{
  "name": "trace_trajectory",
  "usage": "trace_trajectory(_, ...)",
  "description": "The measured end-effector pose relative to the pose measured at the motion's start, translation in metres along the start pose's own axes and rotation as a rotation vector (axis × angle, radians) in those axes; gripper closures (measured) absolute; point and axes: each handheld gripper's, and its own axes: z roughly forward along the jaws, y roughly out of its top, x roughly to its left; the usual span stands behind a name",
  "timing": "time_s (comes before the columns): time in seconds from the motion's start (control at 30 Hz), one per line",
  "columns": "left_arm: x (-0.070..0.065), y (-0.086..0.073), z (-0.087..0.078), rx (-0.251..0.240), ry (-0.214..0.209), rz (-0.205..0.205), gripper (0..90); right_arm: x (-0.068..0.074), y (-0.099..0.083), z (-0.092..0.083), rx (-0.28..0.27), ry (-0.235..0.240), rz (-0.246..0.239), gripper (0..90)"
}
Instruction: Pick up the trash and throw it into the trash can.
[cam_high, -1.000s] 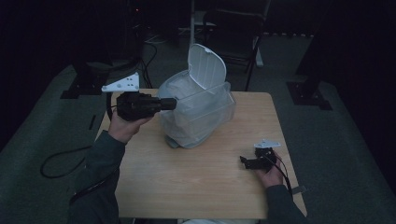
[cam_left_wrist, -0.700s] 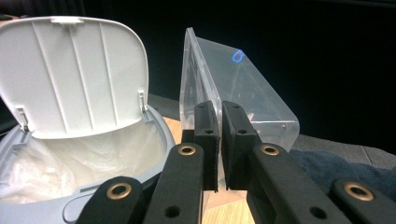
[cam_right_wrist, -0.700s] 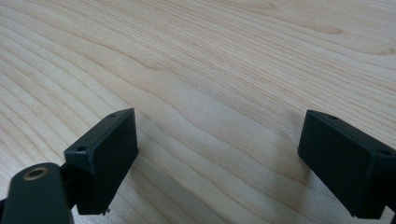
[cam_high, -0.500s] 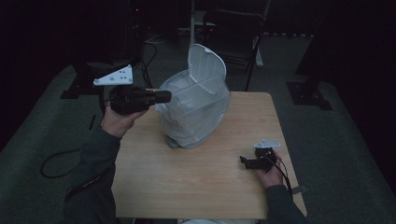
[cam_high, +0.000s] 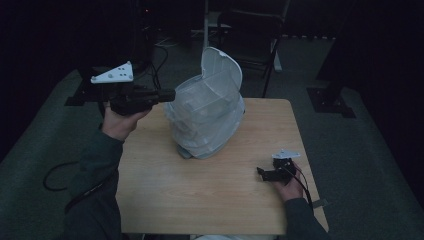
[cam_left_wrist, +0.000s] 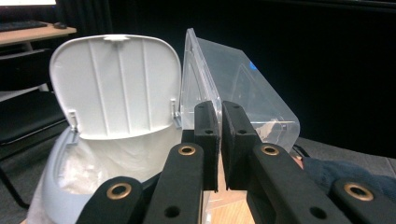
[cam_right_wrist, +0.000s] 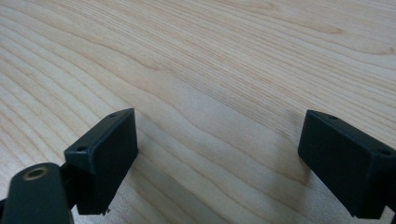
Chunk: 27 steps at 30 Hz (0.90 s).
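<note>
A white bin (cam_high: 210, 120) lined with a thin plastic bag stands on the wooden table (cam_high: 200, 200), its lid (cam_high: 222, 67) flipped up. My left gripper (cam_high: 170, 95) is held level beside the bin's left side, above the table. In the left gripper view its jaws (cam_left_wrist: 220, 121) are shut on the rim of a clear plastic container (cam_left_wrist: 243, 93), which hangs beside the open lid (cam_left_wrist: 116, 84) and over the bag (cam_left_wrist: 116, 163). My right gripper (cam_high: 262, 174) rests low at the table's right front. Its jaws (cam_right_wrist: 217, 158) stand open over bare wood, nothing between them.
A chair (cam_high: 255, 30) stands behind the table. Dark stands and cables (cam_high: 150, 55) lie on the floor at the back left, another stand base (cam_high: 330, 100) at the back right. The table's left edge (cam_high: 125, 165) runs under my left forearm.
My left hand has risen and drifted left with the clear container, away from the bin's side. The right hand has stayed where it was.
</note>
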Motion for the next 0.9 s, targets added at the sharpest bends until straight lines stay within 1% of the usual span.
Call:
trace_trajectory(0.17, 0.007, 0.0, -0.003, 0.0, 0.03, -0.014, 87.3, 0.0, 0.0, 0.0, 0.0, 0.0, 0.0, 11.2)
trace_trajectory(0.33, 0.016, -0.001, -0.006, -0.002, 0.048, -0.03, 87.3, 0.0, 0.0, 0.0, -0.001, 0.0, 0.0, 11.2)
trace_trajectory(0.67, 0.023, 0.001, -0.012, -0.004, 0.069, -0.038, 87.3, 0.0, 0.0, 0.0, -0.001, 0.0, 0.0, 11.2)
trace_trajectory(0.9, 0.029, 0.003, -0.012, 0.011, 0.086, -0.044, 87.2, 0.0, 0.0, 0.0, -0.002, 0.0, -0.001, 11.2)
